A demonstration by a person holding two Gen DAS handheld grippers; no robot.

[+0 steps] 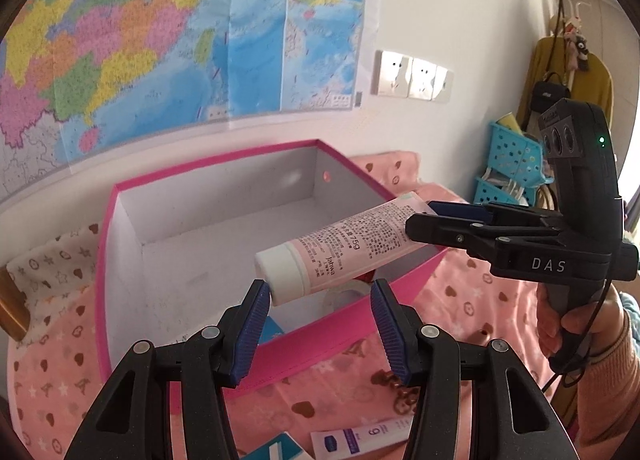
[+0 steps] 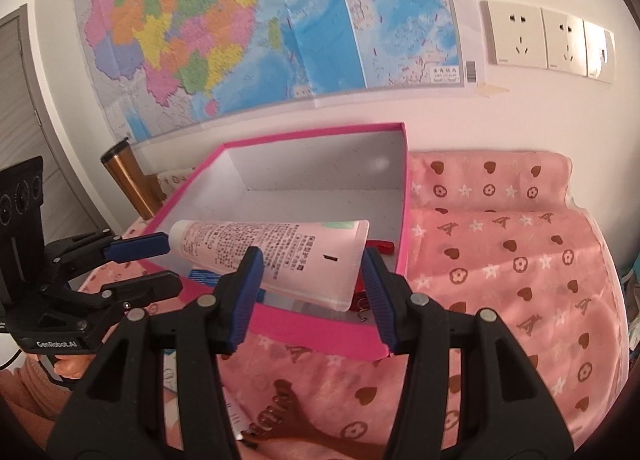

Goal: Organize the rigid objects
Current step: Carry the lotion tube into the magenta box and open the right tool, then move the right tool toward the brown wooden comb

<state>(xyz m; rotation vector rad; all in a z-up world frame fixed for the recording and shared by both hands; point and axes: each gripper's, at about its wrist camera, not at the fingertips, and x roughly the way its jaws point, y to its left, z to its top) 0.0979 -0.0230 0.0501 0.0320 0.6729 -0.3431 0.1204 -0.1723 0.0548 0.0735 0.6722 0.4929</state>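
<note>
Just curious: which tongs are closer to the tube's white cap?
Left. The left tongs are open at the white cap; the right tongs grip the tube by its flat end.

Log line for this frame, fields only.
right gripper: shut on pink tube | left gripper: open, beside tube cap | tube over pink box

Left wrist view taken close, angled down across pink box (image 1: 120, 244) toward wall map (image 1: 120, 40). Right wrist view aimed likewise from opposite side. Box, map, tube (image 2: 272, 256) shared.
</note>
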